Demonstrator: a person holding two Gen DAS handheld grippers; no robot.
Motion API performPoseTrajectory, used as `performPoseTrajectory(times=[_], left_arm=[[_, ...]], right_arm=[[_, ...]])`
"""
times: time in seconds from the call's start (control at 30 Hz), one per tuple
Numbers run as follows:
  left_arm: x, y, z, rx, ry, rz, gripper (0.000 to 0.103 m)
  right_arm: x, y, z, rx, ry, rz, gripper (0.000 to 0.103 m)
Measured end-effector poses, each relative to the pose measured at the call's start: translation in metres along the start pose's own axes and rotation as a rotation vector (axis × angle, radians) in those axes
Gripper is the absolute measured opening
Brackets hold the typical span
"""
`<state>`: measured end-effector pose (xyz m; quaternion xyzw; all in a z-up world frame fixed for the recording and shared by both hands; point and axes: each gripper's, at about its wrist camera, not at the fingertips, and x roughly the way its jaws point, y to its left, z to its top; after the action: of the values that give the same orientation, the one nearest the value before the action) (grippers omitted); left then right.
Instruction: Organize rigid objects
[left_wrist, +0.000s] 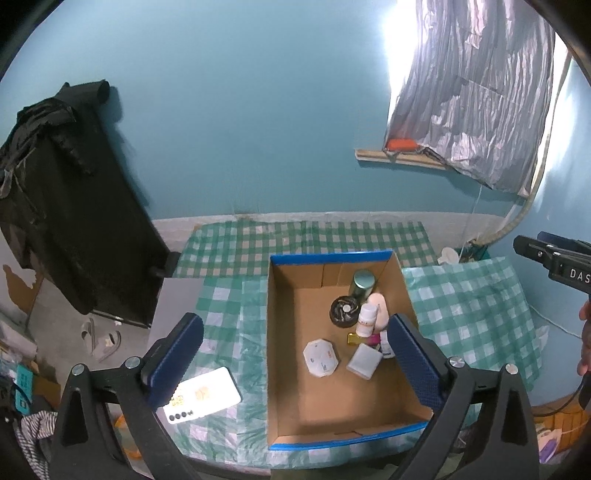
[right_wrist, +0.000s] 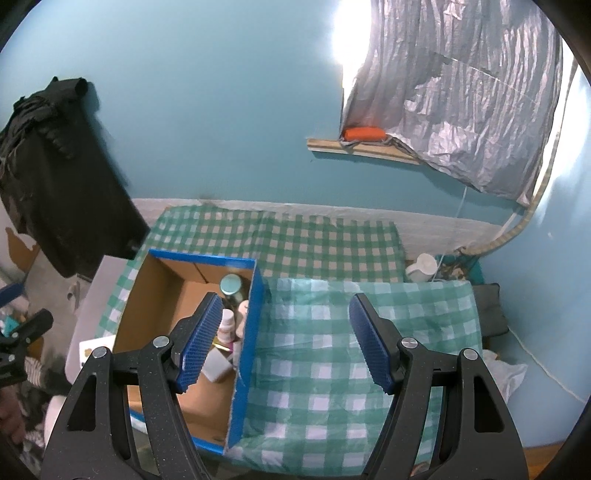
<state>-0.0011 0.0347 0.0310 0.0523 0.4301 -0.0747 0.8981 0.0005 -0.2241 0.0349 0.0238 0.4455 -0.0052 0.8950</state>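
Your green-and-white checked tablecloth (left_wrist: 465, 314) covered the table below both tools, against the teal painted wall (left_wrist: 240, 122). On the cloth sat the open brown cardboard box with blue-taped rim (left_wrist: 295, 417), and everything sorted lay in its right half. At the far end stood a dark glass jar with a round metal lid (left_wrist: 364, 282); in front of it lay a round black dish (left_wrist: 344, 311), with a white plastic pill bottle with an orange label (left_wrist: 367, 320) just to its right. Nearer you lay a white octagonal case (left_wrist: 320, 358) and a frosted square plastic box (left_wrist: 364, 361), close together but apart. A flat white card with black dots along its edge (left_wrist: 203, 397) lay outside the box, on the cloth to its left. Your left gripper (left_wrist: 295, 363) hung above the box with its blue pads spread as wide as they go, nothing between them. Your right gripper (right_wrist: 286, 341) stood partly open and empty, straddling the box's right wall.
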Motion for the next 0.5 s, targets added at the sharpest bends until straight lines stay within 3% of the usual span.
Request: performPoseTrajectory(times=[0.5], left_arm=[[-0.0055, -0.0098, 0.002, -0.009, -0.009, 0.002, 0.101]], right_arm=[[-0.0038, -0.0049, 0.0019, -0.015, -0.006, -0.016, 0.071]])
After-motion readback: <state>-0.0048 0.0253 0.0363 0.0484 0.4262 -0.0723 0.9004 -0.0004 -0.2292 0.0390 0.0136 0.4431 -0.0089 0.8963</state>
